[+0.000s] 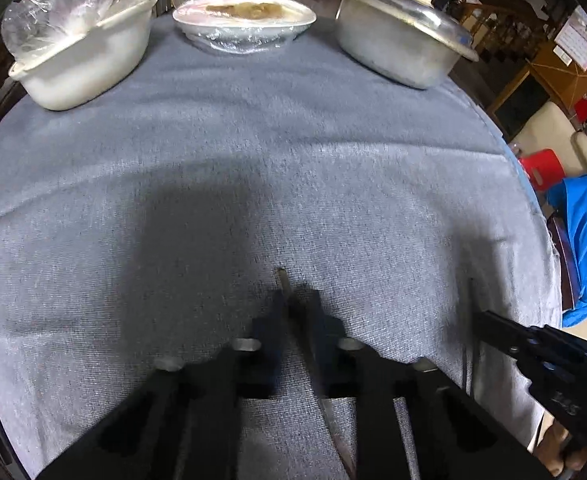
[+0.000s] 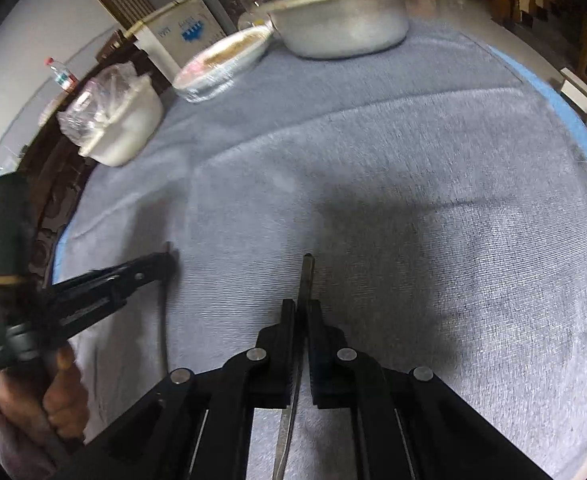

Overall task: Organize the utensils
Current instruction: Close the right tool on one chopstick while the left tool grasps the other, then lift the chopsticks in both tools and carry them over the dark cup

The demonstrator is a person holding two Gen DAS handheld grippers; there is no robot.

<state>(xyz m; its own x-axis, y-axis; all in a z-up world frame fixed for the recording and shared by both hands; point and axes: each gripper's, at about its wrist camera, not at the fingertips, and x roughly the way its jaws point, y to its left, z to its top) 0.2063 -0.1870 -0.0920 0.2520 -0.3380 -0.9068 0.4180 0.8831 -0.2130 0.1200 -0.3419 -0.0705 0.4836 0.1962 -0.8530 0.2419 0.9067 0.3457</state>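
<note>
The surface (image 1: 253,128) is being covered by a grey, matt cloth (image 2: 373,160) with a fine, slightly rough weave. Beyond the cloth's far edge, a dull, brushed-looking metal pot (image 1: 393,44) is being topped by a shinier metal lid (image 1: 409,4). Left of the pot, a smooth white dish (image 1: 245,20) is being wrapped in glossy clear film, and a matt cream plastic tub (image 1: 81,60) is being draped with crinkled clear plastic. Each hand-held gripper (image 1: 297,308) (image 2: 302,312) is being seen as matt black plastic with bright metal pins, each being closed on a thin, dull metal utensil (image 1: 283,280) (image 2: 307,276).

Only blurred blue printing on the white box (image 2: 185,28), seemingly unreadable.
</note>
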